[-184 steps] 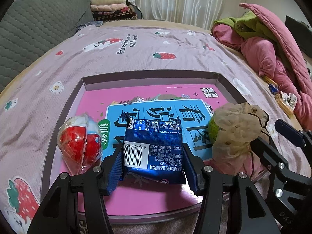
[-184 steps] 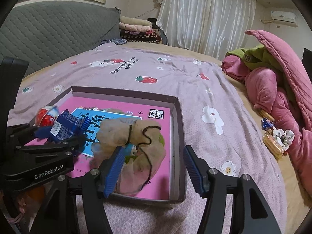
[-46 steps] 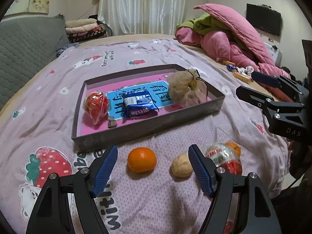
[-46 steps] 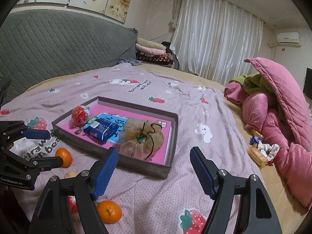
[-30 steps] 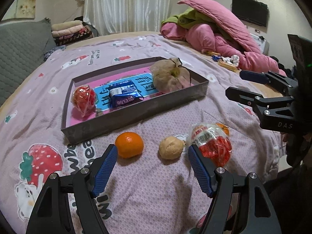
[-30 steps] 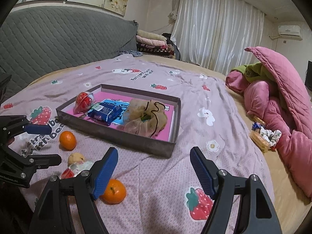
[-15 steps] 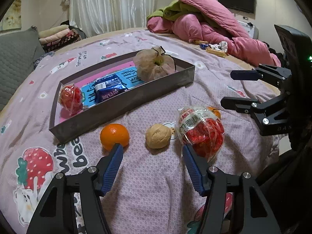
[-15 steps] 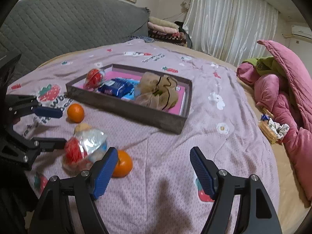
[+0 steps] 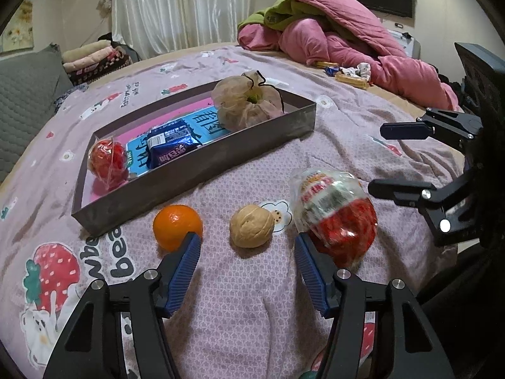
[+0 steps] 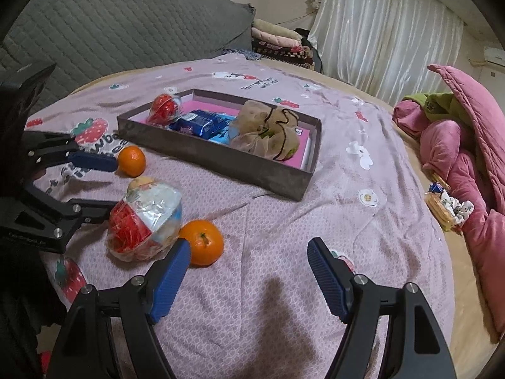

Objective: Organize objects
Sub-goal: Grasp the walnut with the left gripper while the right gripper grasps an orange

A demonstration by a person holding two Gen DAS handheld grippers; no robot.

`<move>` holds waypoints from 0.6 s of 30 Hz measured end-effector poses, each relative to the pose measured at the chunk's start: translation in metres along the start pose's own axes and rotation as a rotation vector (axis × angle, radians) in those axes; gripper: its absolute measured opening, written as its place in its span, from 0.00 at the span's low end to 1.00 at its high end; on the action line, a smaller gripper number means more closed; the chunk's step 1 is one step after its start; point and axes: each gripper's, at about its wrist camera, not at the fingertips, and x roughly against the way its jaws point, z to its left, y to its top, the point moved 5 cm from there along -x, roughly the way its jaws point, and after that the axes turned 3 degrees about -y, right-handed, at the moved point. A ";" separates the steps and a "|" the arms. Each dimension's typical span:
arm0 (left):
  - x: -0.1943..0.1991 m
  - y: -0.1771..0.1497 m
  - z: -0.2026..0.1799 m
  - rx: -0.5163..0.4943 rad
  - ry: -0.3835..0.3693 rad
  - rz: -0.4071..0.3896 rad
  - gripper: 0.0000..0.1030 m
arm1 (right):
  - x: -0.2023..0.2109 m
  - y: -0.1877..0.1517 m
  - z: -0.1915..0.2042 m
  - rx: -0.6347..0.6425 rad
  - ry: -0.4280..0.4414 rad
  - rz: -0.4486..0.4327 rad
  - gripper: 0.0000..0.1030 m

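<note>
Left hand-held gripper (image 9: 247, 257) narrowed, angled down, straddling walnut (image 9: 251, 230)

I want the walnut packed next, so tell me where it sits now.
The walnut lies on the bedspread in front of the tray, in the left wrist view between an orange on its left and the wrapped red snack bag on its right.
</note>
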 end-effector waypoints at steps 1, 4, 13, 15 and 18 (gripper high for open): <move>-0.001 0.000 0.000 -0.001 0.002 0.001 0.62 | 0.000 0.000 0.002 0.009 0.002 0.002 0.74; -0.003 0.001 -0.002 -0.002 0.004 0.003 0.60 | -0.002 -0.002 0.005 0.022 0.006 0.013 0.74; -0.015 0.005 -0.005 -0.004 0.005 0.021 0.57 | -0.012 -0.005 0.012 0.050 0.015 0.044 0.74; -0.017 0.006 -0.006 -0.008 0.009 0.023 0.56 | -0.014 -0.005 0.013 0.063 0.008 0.047 0.74; -0.020 0.007 -0.007 -0.008 0.004 0.027 0.55 | -0.020 -0.006 0.015 0.081 0.000 0.060 0.74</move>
